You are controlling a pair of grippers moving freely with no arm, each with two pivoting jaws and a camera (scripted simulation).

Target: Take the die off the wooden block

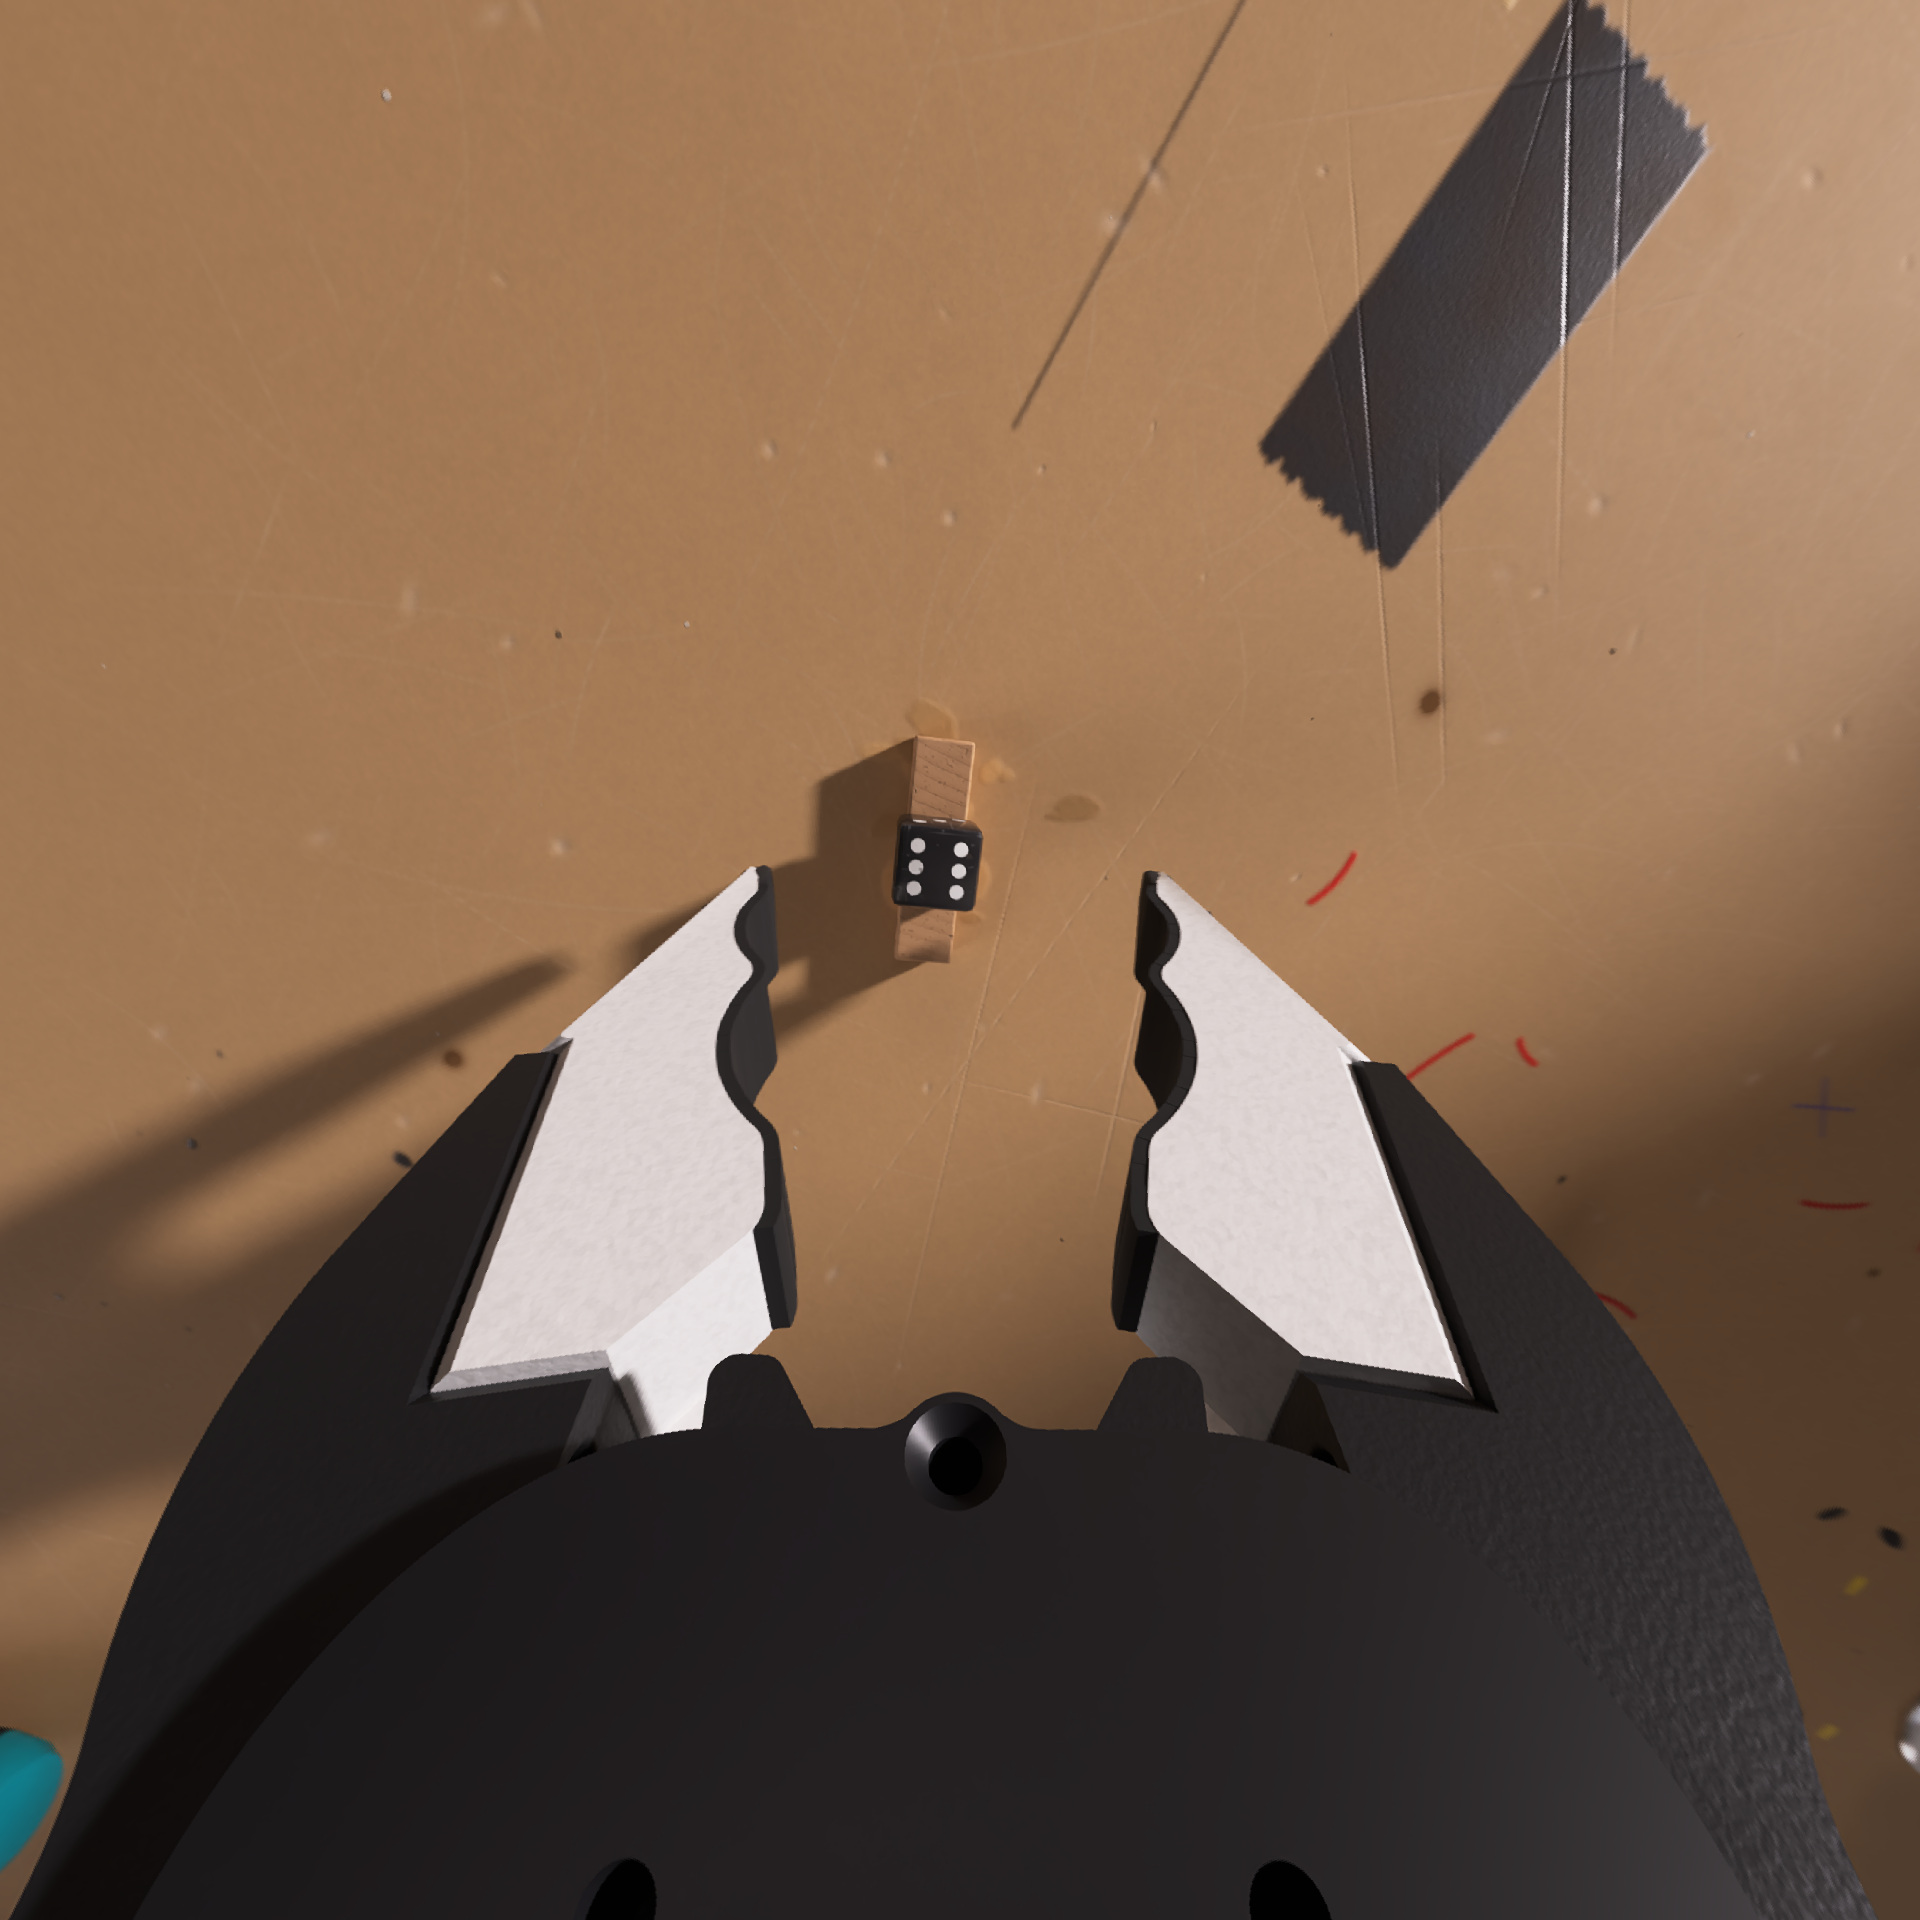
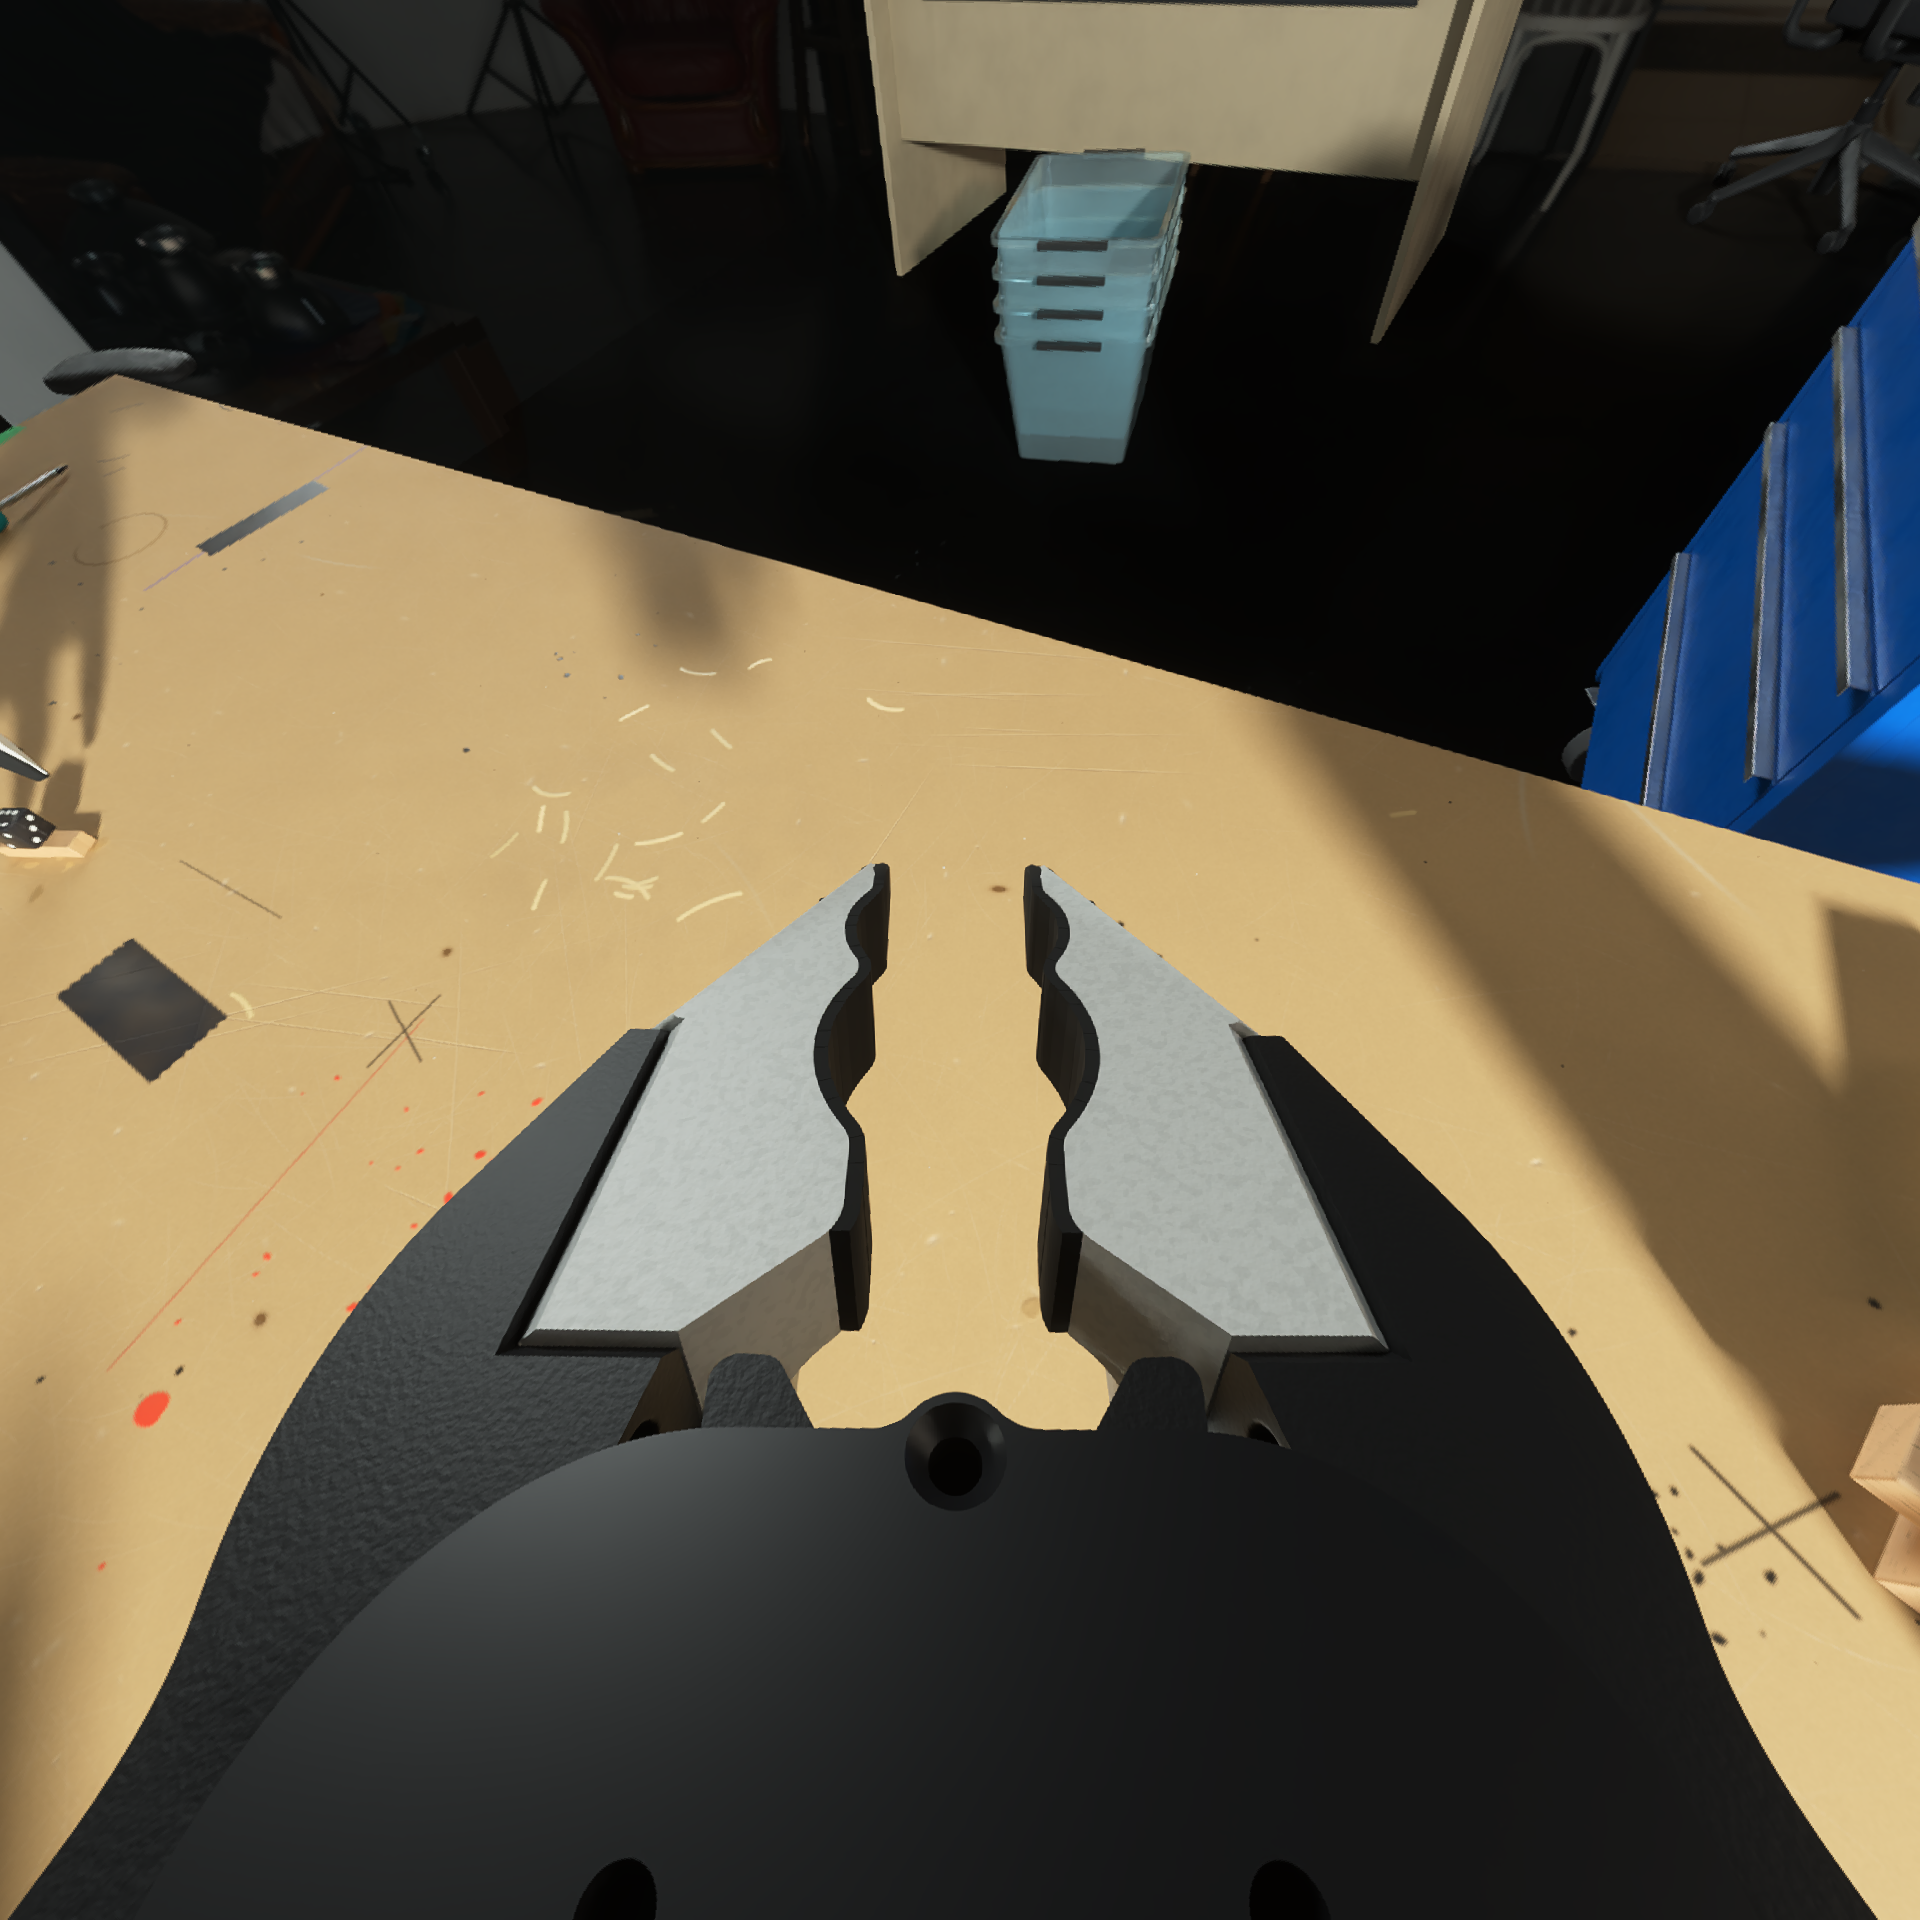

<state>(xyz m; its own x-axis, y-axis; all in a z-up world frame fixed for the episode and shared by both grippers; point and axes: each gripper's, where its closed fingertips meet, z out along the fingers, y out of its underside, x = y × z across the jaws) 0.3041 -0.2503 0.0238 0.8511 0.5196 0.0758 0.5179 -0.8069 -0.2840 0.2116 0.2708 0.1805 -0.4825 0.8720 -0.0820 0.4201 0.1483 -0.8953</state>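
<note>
Clearance around the die (image 1: 937, 864)
Bare tabletop (image 1: 520, 416) lay on both flanks of the wooden block (image 1: 941, 779); nothing obstructed the left gripper (image 1: 956, 883).

Bench (image 2: 935, 727): tan, scratched, flecked with red and black paint. Grey tape strip (image 1: 1486, 291) lies flat on it; a dark square patch (image 2: 142, 1008) sits near the left edge. Pale wood pieces (image 2: 1896, 1507) at the right edge. Beyond the far edge: stacked clear bins (image 2: 1086, 301) under a beige desk (image 2: 1143, 83), blue cabinet (image 2: 1787, 623) at right.

Left gripper (image 1: 954, 875) pointing steeply downward, jaws spread wide and empty, right gripper (image 2: 956, 868) angled forward, jaws narrowly parted, empty
</note>
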